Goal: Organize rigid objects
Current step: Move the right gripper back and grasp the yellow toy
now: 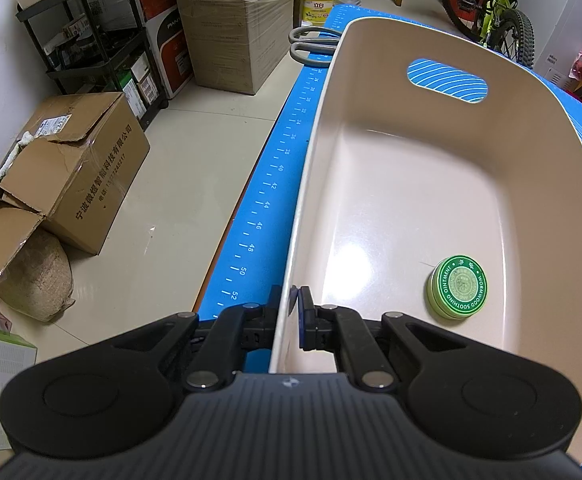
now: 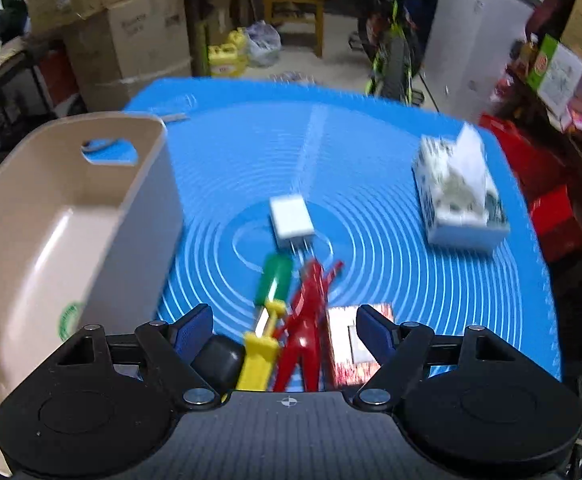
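Held the tub (image 1: 391, 92) by its near wall with the left claw (image 1: 293, 300), closed down on the rim, one finger outside and one inside. Probably done to steady the tub and stop it sliding on the blue mat (image 1: 267, 184) while things were dropped in. Inside, on the floor of the tub and near this claw, lay only a round green tin (image 1: 457, 287). Beyond the far end of the tub, on the mat, lay grey scissors (image 1: 311, 42), not yet collected.

Kept the right claw (image 2: 283, 320) wide open and holding nothing, low over a small heap just beside the tub. Between its fingers showed a screwdriver (image 2: 273, 280) with green and yellow handle, a red clamp (image 2: 309, 312), a rounded black thing (image 2: 217, 358) and a small packet (image 2: 351, 344). Too blurred to tell which of them was aimed at; seemingly the clamp or the screwdriver, being most central. Farther out lay a white charger (image 2: 291, 222) with its prongs toward the heap, and well apart to the right a tissue box (image 2: 459, 196). Judged early in the task: one item in, most of them out.
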### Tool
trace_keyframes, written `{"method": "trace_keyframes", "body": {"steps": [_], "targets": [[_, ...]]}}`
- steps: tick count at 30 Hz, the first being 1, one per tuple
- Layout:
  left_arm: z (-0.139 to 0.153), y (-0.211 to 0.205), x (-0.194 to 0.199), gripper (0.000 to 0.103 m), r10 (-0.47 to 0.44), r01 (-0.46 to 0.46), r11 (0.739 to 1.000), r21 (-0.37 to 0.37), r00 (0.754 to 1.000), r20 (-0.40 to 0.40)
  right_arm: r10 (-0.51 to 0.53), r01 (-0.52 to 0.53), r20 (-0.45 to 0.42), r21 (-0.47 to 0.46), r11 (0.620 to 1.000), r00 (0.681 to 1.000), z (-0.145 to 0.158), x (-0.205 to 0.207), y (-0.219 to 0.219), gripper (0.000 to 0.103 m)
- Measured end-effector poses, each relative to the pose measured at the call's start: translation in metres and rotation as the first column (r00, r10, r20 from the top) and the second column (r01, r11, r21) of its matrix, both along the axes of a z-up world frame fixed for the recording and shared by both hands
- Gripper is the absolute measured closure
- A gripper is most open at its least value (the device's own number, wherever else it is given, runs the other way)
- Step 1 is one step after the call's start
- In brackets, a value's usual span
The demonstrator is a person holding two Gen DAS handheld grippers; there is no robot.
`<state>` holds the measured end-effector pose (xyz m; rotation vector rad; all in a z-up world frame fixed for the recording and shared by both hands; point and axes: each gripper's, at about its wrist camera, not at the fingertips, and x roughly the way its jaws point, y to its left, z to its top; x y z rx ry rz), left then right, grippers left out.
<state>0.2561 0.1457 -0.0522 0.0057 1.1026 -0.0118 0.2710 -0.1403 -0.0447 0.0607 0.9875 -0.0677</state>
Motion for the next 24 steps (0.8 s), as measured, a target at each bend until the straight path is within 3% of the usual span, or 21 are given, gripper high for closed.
{"method": "trace_keyframes", "body": {"steps": [3, 16, 24], "targets": [[0.000, 0.000, 0.000, 0.094, 0.000, 0.000, 1.000, 0.001, 1.000, 0.000, 0.003, -0.003, -0.029, 0.018, 1.000, 1.000, -0.016, -0.003, 0.002, 0.022], [0.000, -0.001, 0.000, 0.094, -0.001, 0.001, 1.000, 0.003, 1.000, 0.001, 0.037, -0.034, -0.069, 0.046, 0.998, 0.997, -0.048, -0.008, 0.009, 0.052], [0.000, -0.001, 0.001, 0.093, 0.001, -0.001, 1.000, 0.000, 1.000, 0.000, 0.027, -0.025, -0.043, 0.048, 0.999, 0.999, -0.054, -0.006, 0.013, 0.057]]}}
